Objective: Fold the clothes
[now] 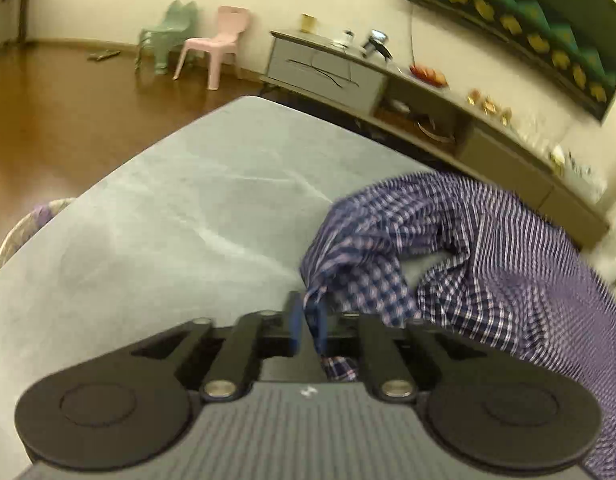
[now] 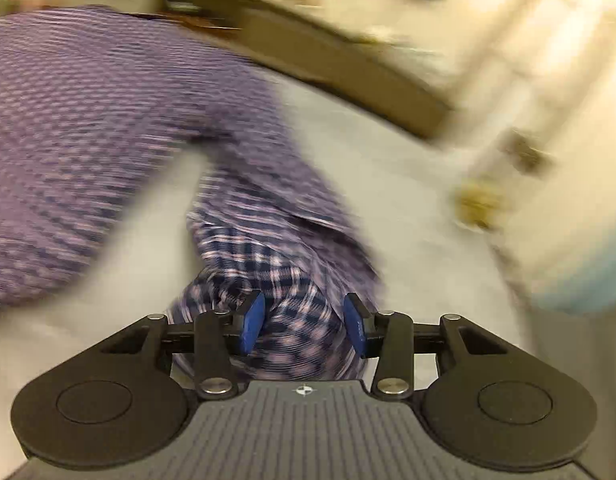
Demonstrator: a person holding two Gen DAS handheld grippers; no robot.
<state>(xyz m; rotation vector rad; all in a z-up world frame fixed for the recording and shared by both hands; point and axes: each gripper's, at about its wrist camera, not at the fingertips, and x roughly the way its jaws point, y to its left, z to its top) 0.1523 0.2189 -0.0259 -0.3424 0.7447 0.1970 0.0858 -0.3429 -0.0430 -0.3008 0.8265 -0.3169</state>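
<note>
Pinching a corner of the plaid shirt (image 1: 447, 248), my left gripper (image 1: 306, 326) sits low centre; my right gripper (image 2: 304, 322) gapes around blurred cloth. Grey table (image 1: 180, 200) beneath, pink chair (image 1: 216, 46) upper left, sideboard (image 1: 387, 80) behind.

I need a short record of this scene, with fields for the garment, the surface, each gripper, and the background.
garment: purple checked shirt, crumpled, not folded
surface: grey table
left gripper: fingers nearly together, a shirt edge between them
right gripper: fingers apart, shirt cloth between them, view blurred
background: pink chair, green chair, long low cabinet
</note>
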